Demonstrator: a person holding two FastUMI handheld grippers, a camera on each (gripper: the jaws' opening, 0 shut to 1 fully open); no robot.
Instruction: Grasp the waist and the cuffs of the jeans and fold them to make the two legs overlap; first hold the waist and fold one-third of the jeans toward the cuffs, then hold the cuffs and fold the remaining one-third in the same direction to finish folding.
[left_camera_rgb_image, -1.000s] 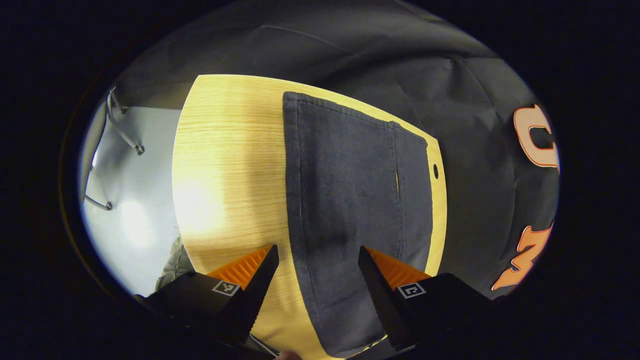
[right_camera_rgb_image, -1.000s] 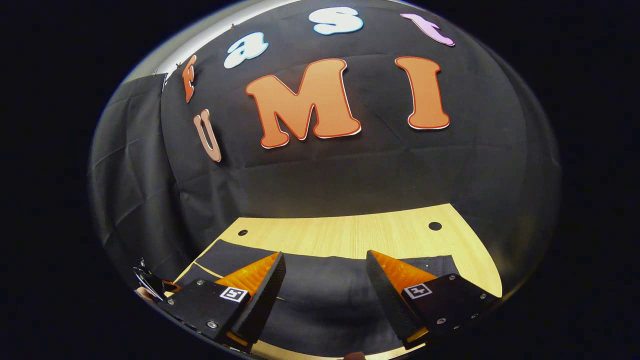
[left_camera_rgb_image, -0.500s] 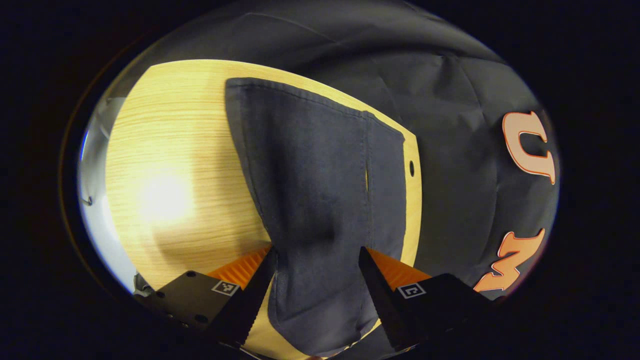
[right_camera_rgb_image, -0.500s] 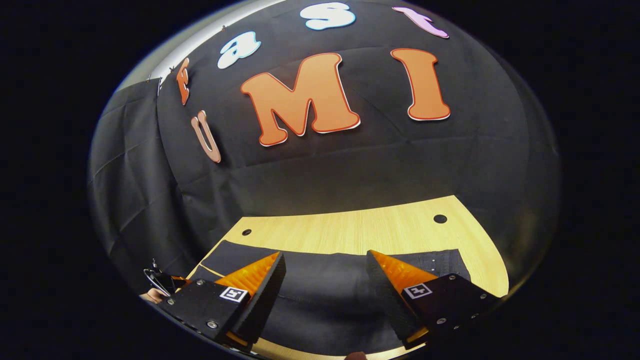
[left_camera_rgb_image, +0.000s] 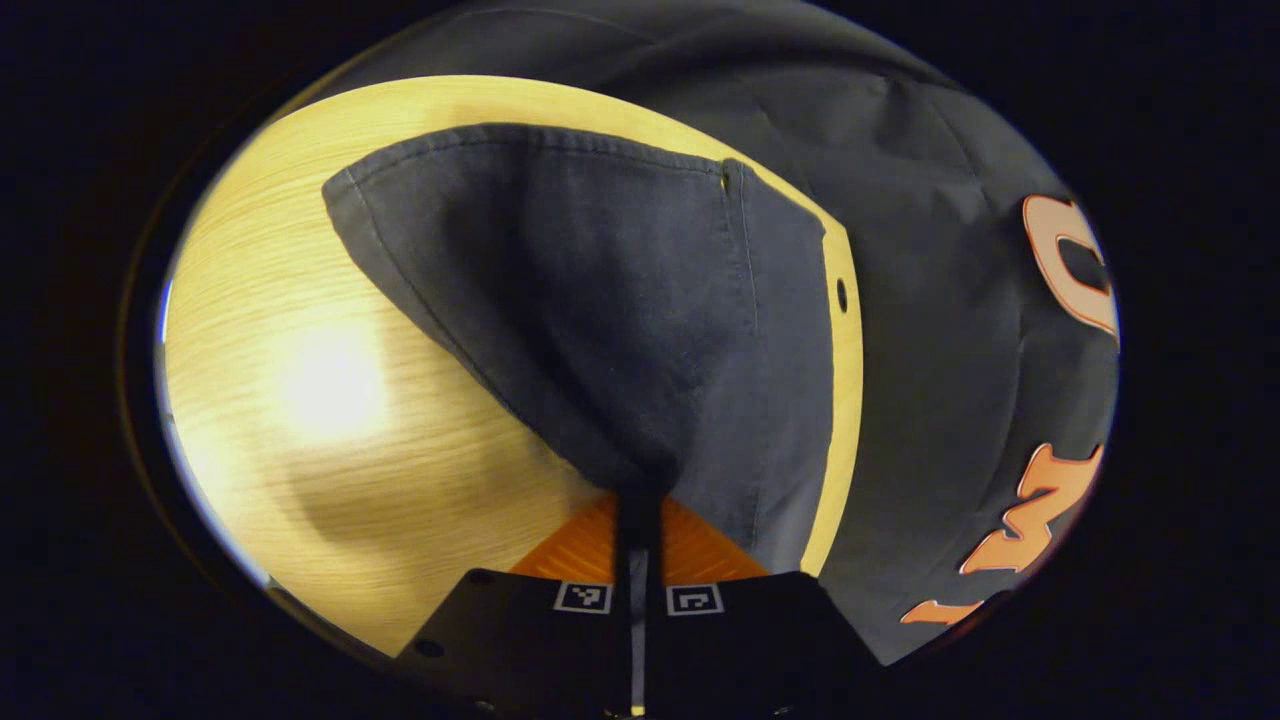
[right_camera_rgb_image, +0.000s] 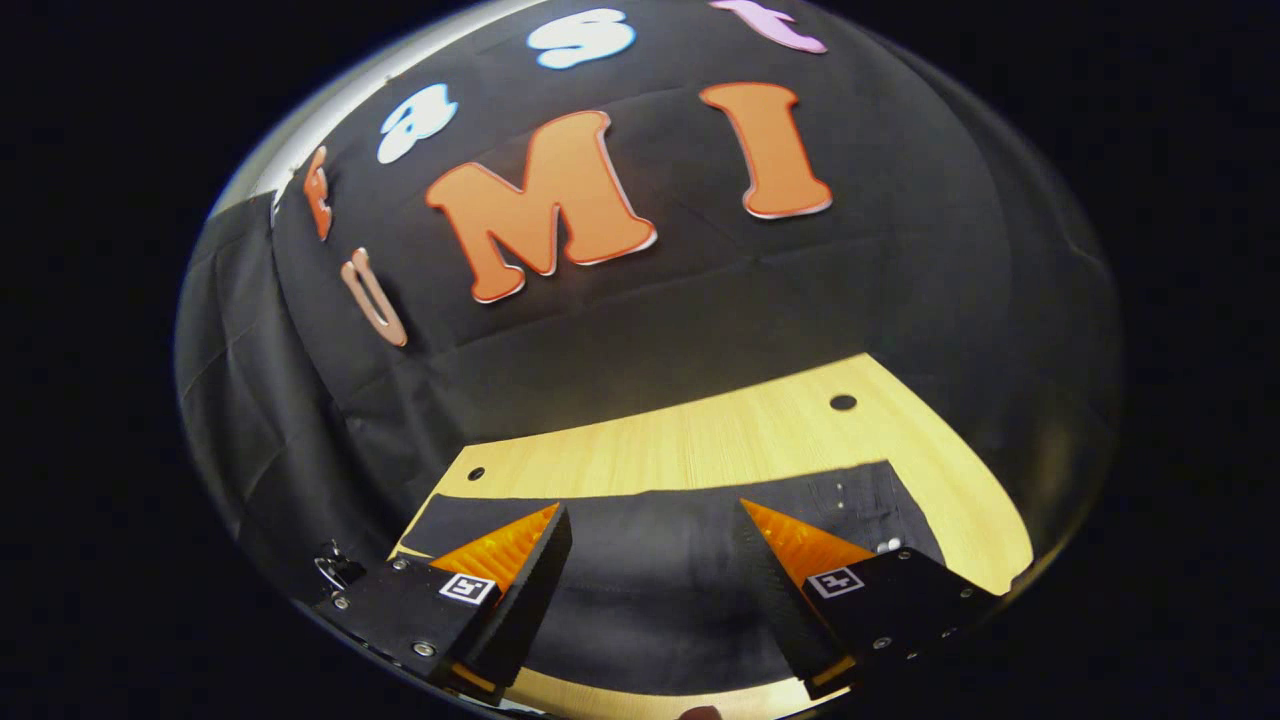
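We are pinching the jeans (left_camera_rgb_image: 620, 310) with the left gripper (left_camera_rgb_image: 638, 530): its two orange fingers (left_camera_rgb_image: 585, 545) are closing together on a gathered fold of dark denim, with only the cloth between them. From that pinch the fabric is fanning out and lifting off the wooden table (left_camera_rgb_image: 330, 400), its stitched hem running along the far side, toward the booth's black wall. One small round hole (left_camera_rgb_image: 841, 295) is showing in the table just beyond the jeans' far edge.

In the right gripper view we are holding the right gripper (right_camera_rgb_image: 650, 545) with its two fingers (right_camera_rgb_image: 510, 555) spread wide, and nothing is gripped between them. The jeans (right_camera_rgb_image: 650, 580) are lying flat on the table (right_camera_rgb_image: 720, 440) under and beyond these fingers, as one dark band across the near side of the table; whether the fingertips are touching the cloth we cannot tell. Two round holes are showing in the bare wood past the jeans, one (right_camera_rgb_image: 476, 473) toward the left and one (right_camera_rgb_image: 843, 402) toward the right.

We are counting one pair of jeans, one table and two grippers.
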